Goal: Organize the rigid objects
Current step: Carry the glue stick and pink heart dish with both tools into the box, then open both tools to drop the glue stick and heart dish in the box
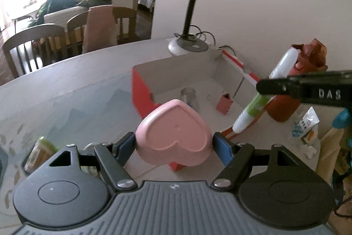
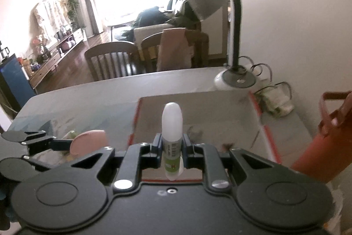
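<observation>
1. The left gripper [image 1: 173,144] is clamping a pink heart-shaped dish of speckled hard material [image 1: 173,136] between its blue pads [image 1: 222,148], one pad bearing on each outer flank of the heart. The dish is turned so that its recessed face is looking back at the camera, and it is hanging above the pale table [image 1: 77,85], just in front of the near edge of the red-walled open cardboard box with a white inside [image 1: 140,91].

2. The right gripper [image 2: 170,148] is pinching a slim white tube with a green label and a rounded white cap [image 2: 172,124] at its labelled middle. The tube is standing nearly upright between the jaws, held over the near rim of the box [image 2: 266,131].

3. The dish is looking stiff and smooth, probably ceramic or hard plastic, so it is likely to chip if dropped. Its sloping flanks are giving the pads little to bite on, and a hold low on the widest part is seeming safest.

4. The tube is appearing light and rigid, and its round body is liable to twist. Gripping the label band near mid-length is suiting it well.

5. Inside the box, a small clear glass [image 1: 188,95] and a little pink block [image 1: 224,104] are already lying on the floor, so both held things are needing to be set down beside them.
</observation>
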Demonstrator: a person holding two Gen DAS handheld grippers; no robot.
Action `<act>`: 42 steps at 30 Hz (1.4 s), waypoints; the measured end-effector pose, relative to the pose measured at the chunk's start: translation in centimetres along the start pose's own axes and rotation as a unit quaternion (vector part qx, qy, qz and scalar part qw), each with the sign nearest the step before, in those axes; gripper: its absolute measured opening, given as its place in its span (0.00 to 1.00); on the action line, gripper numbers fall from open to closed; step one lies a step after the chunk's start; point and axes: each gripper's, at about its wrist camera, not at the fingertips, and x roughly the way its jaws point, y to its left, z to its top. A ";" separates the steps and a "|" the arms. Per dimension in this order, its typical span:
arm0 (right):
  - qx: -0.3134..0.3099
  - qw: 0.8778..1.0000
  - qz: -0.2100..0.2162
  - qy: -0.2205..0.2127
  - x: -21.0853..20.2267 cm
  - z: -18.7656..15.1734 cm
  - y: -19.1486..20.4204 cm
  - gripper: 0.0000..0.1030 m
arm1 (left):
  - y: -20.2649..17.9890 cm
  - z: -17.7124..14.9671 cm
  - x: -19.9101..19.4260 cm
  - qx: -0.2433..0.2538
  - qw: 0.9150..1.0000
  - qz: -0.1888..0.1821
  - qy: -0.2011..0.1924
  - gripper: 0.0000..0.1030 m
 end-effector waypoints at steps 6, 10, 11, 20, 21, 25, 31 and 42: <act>0.006 1.000 -0.014 0.012 2.1 1.1 -3.0 0.16 | -2.7 2.4 3.0 0.022 1.000 -0.004 0.013 0.75; 0.007 0.999 -0.019 0.027 3.8 1.5 -4.5 0.16 | -3.9 3.9 5.3 0.030 0.999 -0.004 0.027 0.75; 0.009 0.999 -0.019 0.030 4.3 1.6 -4.9 0.16 | -4.1 4.2 6.1 0.029 0.999 -0.004 0.032 0.75; 0.011 0.997 -0.012 0.079 9.0 1.5 -6.6 0.16 | -5.5 5.5 11.5 0.026 0.996 0.013 0.079 0.75; 0.011 0.996 -0.011 0.087 9.8 1.4 -6.7 0.16 | -5.6 5.5 12.1 0.026 0.996 0.016 0.086 0.75; 0.014 0.992 0.003 0.127 12.4 1.2 -7.1 0.16 | -5.8 5.5 14.3 0.027 0.994 0.028 0.106 0.75; 0.016 0.988 0.010 0.156 15.2 0.9 -7.6 0.16 | -5.8 5.2 16.9 0.022 0.990 0.039 0.134 0.75; 0.020 0.986 0.002 0.164 18.6 1.7 -8.8 0.16 | -6.6 5.8 19.5 0.037 0.986 0.058 0.149 0.75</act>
